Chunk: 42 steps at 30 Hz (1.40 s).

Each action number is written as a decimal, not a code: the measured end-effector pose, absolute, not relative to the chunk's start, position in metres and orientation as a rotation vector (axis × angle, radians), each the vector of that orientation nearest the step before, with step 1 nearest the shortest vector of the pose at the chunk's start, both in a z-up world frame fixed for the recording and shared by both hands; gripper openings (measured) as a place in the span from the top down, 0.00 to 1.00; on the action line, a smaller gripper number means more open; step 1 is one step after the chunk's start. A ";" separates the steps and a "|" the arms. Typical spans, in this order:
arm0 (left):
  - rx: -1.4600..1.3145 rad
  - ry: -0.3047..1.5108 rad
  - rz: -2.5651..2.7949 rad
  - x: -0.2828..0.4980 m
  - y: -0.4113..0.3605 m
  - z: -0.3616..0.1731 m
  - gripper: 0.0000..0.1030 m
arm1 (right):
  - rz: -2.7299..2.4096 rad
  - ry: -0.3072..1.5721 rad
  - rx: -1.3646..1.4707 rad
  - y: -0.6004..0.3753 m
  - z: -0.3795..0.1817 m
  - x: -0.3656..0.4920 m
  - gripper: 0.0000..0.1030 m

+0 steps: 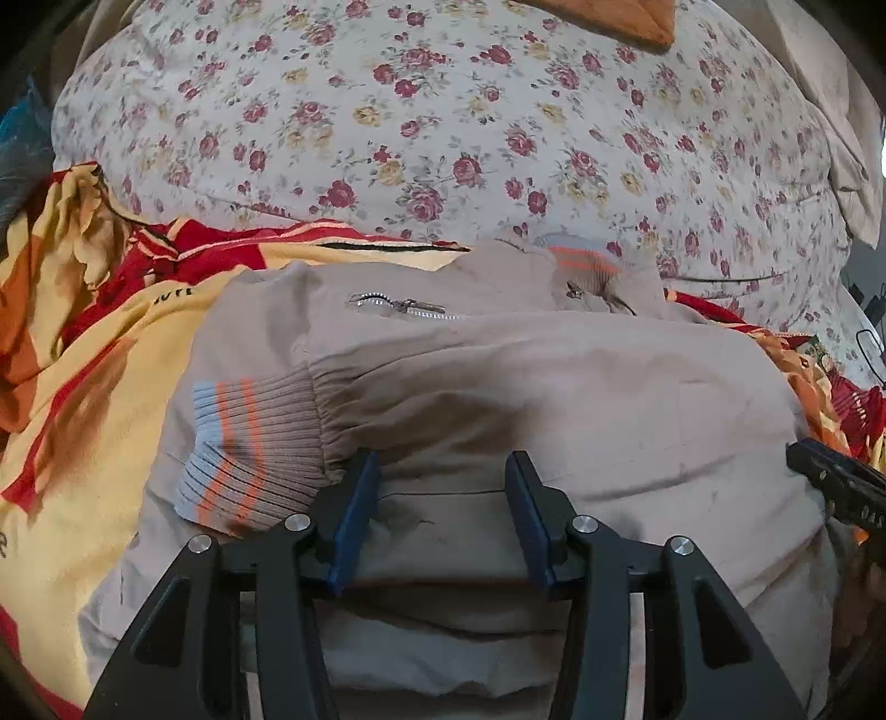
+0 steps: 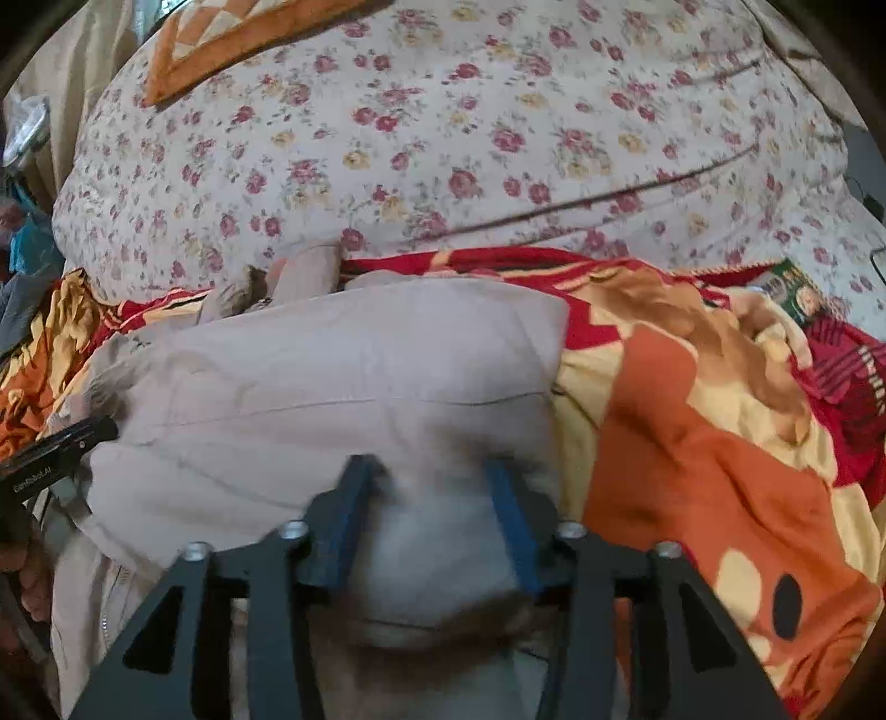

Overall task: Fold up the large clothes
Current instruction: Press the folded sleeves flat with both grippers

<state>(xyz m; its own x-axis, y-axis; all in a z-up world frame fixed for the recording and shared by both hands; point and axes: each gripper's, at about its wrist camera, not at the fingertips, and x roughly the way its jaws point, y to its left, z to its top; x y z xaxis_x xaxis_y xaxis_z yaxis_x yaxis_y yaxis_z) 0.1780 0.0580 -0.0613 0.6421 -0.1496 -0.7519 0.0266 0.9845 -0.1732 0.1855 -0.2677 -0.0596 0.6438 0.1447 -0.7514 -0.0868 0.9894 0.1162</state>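
A beige jacket [image 1: 554, 387] lies folded on the bed, with a sleeve across its front. Its ribbed cuff [image 1: 249, 454], striped blue and orange, points left, and a silver zipper [image 1: 404, 307] and striped collar [image 1: 581, 266] lie farther back. My left gripper [image 1: 440, 471] stands open over the jacket's near part, beside the cuff, with flat fabric under the gap. In the right wrist view, my right gripper [image 2: 429, 471] is open over the jacket's [image 2: 332, 376] right end, a soft bulge of fabric between its fingers. Each gripper shows at the other view's edge: right gripper [image 1: 836, 487], left gripper [image 2: 61, 443].
A red, yellow and orange blanket [image 2: 692, 415] lies under the jacket and spreads to both sides. Behind it rises a floral quilt [image 1: 443, 111] with an orange cushion [image 1: 637, 22] at the top. A thin dark cable [image 2: 609, 194] crosses the quilt. A hand [image 2: 27, 581] shows at the left edge.
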 end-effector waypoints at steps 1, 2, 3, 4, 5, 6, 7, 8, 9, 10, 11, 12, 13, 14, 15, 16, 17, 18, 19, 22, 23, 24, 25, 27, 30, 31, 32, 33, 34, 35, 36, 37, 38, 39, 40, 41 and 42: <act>-0.149 0.869 -0.100 0.178 0.057 -0.062 0.59 | 0.137 0.861 0.045 -0.261 -0.060 0.184 0.35; -0.147 0.869 -0.099 0.177 0.057 -0.063 0.58 | 0.138 0.869 -0.024 -0.250 -0.061 0.185 0.26; -0.140 0.870 -0.097 0.177 0.055 -0.063 0.56 | 0.135 0.876 -0.077 -0.240 -0.061 0.184 0.20; -0.131 0.871 -0.097 0.178 0.052 -0.063 0.54 | 0.131 0.880 -0.108 -0.234 -0.063 0.185 0.17; -0.118 0.872 -0.097 0.179 0.051 -0.064 0.51 | 0.122 0.882 -0.145 -0.228 -0.065 0.185 0.15; -0.101 0.875 -0.096 0.180 0.048 -0.064 0.49 | 0.121 0.883 -0.157 -0.226 -0.066 0.185 0.12; -0.090 0.877 -0.093 0.180 0.046 -0.064 0.49 | 0.120 0.886 -0.170 -0.225 -0.066 0.185 0.12; -0.082 0.878 -0.090 0.181 0.045 -0.064 0.48 | 0.119 0.886 -0.178 -0.224 -0.066 0.185 0.10; -0.080 0.879 -0.087 0.181 0.044 -0.064 0.47 | 0.119 0.884 -0.184 -0.223 -0.066 0.185 0.09; -0.081 0.881 -0.086 0.181 0.044 -0.064 0.47 | 0.119 0.882 -0.187 -0.222 -0.066 0.185 0.09; -0.081 0.882 -0.086 0.182 0.043 -0.064 0.46 | 0.116 0.875 -0.192 -0.222 -0.066 0.184 0.07; -0.080 0.883 -0.087 0.182 0.043 -0.064 0.45 | 0.115 0.871 -0.194 -0.221 -0.066 0.183 0.06; -0.078 0.884 -0.087 0.182 0.042 -0.064 0.44 | 0.112 0.867 -0.197 -0.220 -0.066 0.183 0.05; -0.075 0.885 -0.088 0.183 0.041 -0.065 0.42 | 0.110 0.865 -0.202 -0.219 -0.066 0.182 0.04; -0.069 0.887 -0.090 0.183 0.040 -0.065 0.41 | 0.106 0.863 -0.208 -0.218 -0.066 0.182 0.03; -0.065 0.888 -0.090 0.184 0.039 -0.065 0.40 | 0.101 0.861 -0.211 -0.218 -0.066 0.183 0.02; -0.061 0.889 -0.091 0.184 0.038 -0.066 0.39 | 0.094 0.865 -0.211 -0.218 -0.067 0.184 0.00; -0.056 0.891 -0.092 0.185 0.037 -0.066 0.38 | 0.094 0.870 -0.210 -0.219 -0.067 0.184 0.00; -0.052 0.892 -0.092 0.185 0.037 -0.066 0.37 | 0.095 0.874 -0.210 -0.219 -0.067 0.185 0.00; -0.046 0.895 -0.097 0.186 0.035 -0.067 0.34 | 0.094 0.886 -0.214 -0.219 -0.068 0.186 0.01; -0.048 0.896 -0.100 0.186 0.035 -0.067 0.32 | 0.092 0.889 -0.218 -0.218 -0.068 0.187 0.01; -0.050 0.899 -0.106 0.187 0.035 -0.067 0.29 | 0.091 0.892 -0.219 -0.218 -0.068 0.187 0.01; -0.048 0.901 -0.109 0.188 0.033 -0.067 0.28 | 0.091 0.894 -0.219 -0.218 -0.068 0.187 0.01; -0.042 0.906 -0.120 0.189 0.032 -0.067 0.24 | 0.091 0.896 -0.220 -0.218 -0.068 0.187 0.01; -0.039 0.910 -0.129 0.190 0.030 -0.069 0.21 | 0.090 0.897 -0.222 -0.218 -0.068 0.187 0.01; -0.034 0.911 -0.127 0.190 0.029 -0.069 0.21 | 0.090 0.897 -0.224 -0.217 -0.068 0.187 0.01; -0.028 0.911 -0.124 0.190 0.029 -0.069 0.21 | 0.089 0.897 -0.225 -0.217 -0.068 0.187 0.01; -0.024 0.911 -0.122 0.189 0.028 -0.069 0.21 | 0.088 0.896 -0.227 -0.217 -0.069 0.187 0.01; -0.019 0.911 -0.120 0.189 0.027 -0.069 0.21 | 0.087 0.895 -0.227 -0.217 -0.069 0.187 0.01; -0.017 0.910 -0.119 0.189 0.027 -0.070 0.21 | 0.087 0.892 -0.228 -0.217 -0.069 0.186 0.00; -0.017 0.910 -0.120 0.189 0.027 -0.070 0.21 | 0.087 0.890 -0.227 -0.218 -0.069 0.186 0.01; -0.016 0.909 -0.119 0.189 0.027 -0.070 0.21 | 0.087 0.886 -0.226 -0.218 -0.069 0.186 0.01; -0.015 0.908 -0.119 0.189 0.027 -0.070 0.21 | 0.088 0.883 -0.223 -0.218 -0.069 0.186 0.01; -0.015 0.907 -0.120 0.189 0.028 -0.070 0.21 | 0.089 0.879 -0.220 -0.219 -0.069 0.185 0.00; -0.015 0.908 -0.121 0.189 0.028 -0.070 0.21 | 0.089 0.875 -0.219 -0.219 -0.069 0.185 0.01; -0.015 0.907 -0.122 0.189 0.028 -0.070 0.21 | 0.089 0.867 -0.216 -0.220 -0.070 0.184 0.01; -0.013 0.908 -0.121 0.189 0.027 -0.070 0.21 | 0.088 0.864 -0.216 -0.220 -0.070 0.183 0.01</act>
<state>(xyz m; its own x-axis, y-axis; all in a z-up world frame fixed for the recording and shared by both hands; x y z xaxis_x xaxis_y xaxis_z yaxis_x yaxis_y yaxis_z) 0.1887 0.0273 -0.0698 0.6093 -0.1099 -0.7853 0.0989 0.9931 -0.0623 0.1832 -0.2196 -0.0699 0.6477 -0.0103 -0.7618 -0.1638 0.9746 -0.1524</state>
